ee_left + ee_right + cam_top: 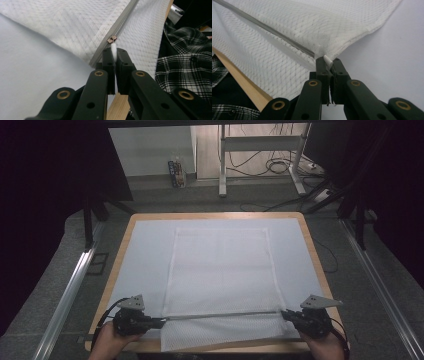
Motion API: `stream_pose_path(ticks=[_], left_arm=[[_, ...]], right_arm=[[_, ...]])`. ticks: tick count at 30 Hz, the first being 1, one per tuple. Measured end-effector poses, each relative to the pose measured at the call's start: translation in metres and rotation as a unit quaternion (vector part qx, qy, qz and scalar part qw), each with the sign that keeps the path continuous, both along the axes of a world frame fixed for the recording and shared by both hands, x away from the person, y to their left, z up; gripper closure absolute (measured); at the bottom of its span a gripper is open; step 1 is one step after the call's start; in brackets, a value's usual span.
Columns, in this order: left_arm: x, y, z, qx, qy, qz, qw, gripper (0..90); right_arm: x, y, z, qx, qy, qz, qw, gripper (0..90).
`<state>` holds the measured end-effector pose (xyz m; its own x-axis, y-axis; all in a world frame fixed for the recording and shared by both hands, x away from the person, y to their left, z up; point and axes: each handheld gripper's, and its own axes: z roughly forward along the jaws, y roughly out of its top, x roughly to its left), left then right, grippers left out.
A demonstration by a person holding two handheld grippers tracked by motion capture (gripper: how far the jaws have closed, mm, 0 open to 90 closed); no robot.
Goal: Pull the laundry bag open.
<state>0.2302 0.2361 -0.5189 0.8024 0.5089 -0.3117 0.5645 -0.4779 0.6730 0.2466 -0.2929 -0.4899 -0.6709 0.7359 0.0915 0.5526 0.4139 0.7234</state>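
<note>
The white mesh bag (220,275) lies flat mid-surface, its zipper (222,315) running from eight to four o'clock. The left gripper (114,53) has its jaws clamped on the white zipper pull (114,49). The right gripper (327,62) has its jaws pinching the bag's corner tab (327,60).

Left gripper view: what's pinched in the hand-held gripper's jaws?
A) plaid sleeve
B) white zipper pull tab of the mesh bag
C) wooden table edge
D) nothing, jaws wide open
B: the left hand-held gripper has its jaws closed on the white pull tab, which hangs from the metal slider on the grey zipper of the white mesh bag.
</note>
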Motion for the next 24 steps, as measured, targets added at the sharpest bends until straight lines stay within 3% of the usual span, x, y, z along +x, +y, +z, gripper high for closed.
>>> stream_pose_path(ticks=[5, 8, 12, 16, 19, 24], left_arm=[[-0.002, 0.010, -0.001, 0.012, -0.002, 0.020, 0.9997, 87.5], [-0.003, 0.017, -0.002, -0.004, 0.003, 0.028, 0.9996, 87.5], [-0.003, 0.017, -0.003, 0.002, 0.011, 0.028, 0.9995, 87.4], [-0.001, 0.016, -0.007, 0.028, 0.020, 0.029, 0.9990, 87.1], [-0.002, 0.013, -0.008, 0.049, 0.017, 0.031, 0.9982, 86.6], [-0.002, 0.010, -0.011, 0.065, 0.019, 0.035, 0.9971, 85.8]], right_arm=[[0.000, -0.001, 0.000, -0.009, -0.004, -0.009, 0.9999, 86.0], [0.000, -0.003, 0.000, 0.001, 0.000, -0.008, 1.0000, 86.0], [0.000, 0.001, -0.001, -0.008, 0.004, -0.002, 1.0000, 85.9], [0.001, -0.001, -0.004, 0.007, 0.027, 0.015, 0.9995, 85.5], [0.000, 0.003, -0.005, 0.003, 0.033, 0.030, 0.9990, 84.7], [-0.001, 0.007, -0.009, -0.008, 0.046, 0.043, 0.9980, 82.7]])
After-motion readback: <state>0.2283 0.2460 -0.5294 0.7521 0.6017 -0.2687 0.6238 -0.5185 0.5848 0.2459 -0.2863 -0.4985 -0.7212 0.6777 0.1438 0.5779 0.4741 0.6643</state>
